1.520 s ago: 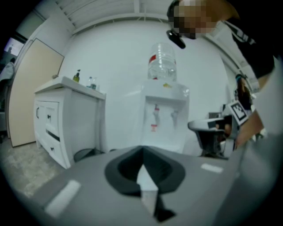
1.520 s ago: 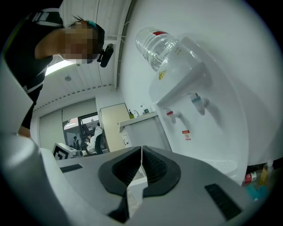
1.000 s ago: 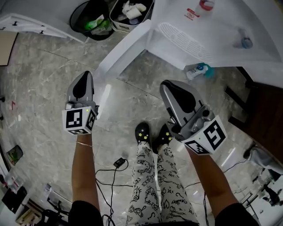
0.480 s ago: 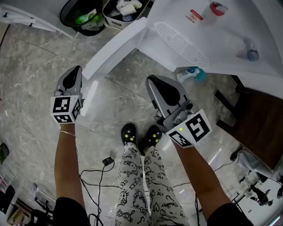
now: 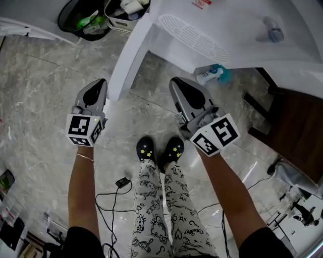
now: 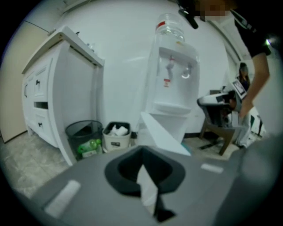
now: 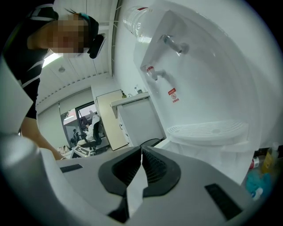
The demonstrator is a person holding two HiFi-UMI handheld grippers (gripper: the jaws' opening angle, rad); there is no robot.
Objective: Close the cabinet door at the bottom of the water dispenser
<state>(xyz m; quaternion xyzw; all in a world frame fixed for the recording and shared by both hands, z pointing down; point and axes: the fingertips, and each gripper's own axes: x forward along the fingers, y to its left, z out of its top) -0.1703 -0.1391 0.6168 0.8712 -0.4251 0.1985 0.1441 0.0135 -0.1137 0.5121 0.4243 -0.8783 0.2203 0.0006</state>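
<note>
Water dispenser [image 5: 237,30]: one white unit is seen from above at the top of the head view, with a ribbed drip tray [image 5: 192,38] on its front; two taps [image 6: 170,66] are counted in the left gripper view.
Cabinet door [image 5: 132,55]: one plain white flat panel at the bottom of the dispenser is shown open, swung out over the marble floor [image 5: 40,101] toward the person's left.
Door position: its free end is seen just beside the left gripper; whether they touch cannot be told. In the left gripper view it is seen as a slanted white panel ahead of the jaws.
Left gripper [image 5: 96,88]: one, held low with its tip pointed at the door's free end, the forearm stretched straight down; the jaws are seen together, with nothing between them.
Right gripper [image 5: 179,85]: one, pointed at the dispenser's front below the drip tray, well apart from the door's free end; the jaws are closed on each other and empty.
Waste bins: two are counted left of the dispenser, a black mesh bin [image 5: 75,20] and a pale bin [image 5: 118,12] filled with paper.
Bottle [image 5: 209,74]: one, white and blue, lying on the floor by the dispenser's base.
Shoes [image 5: 146,149]: two, black, set between the grippers.
</note>
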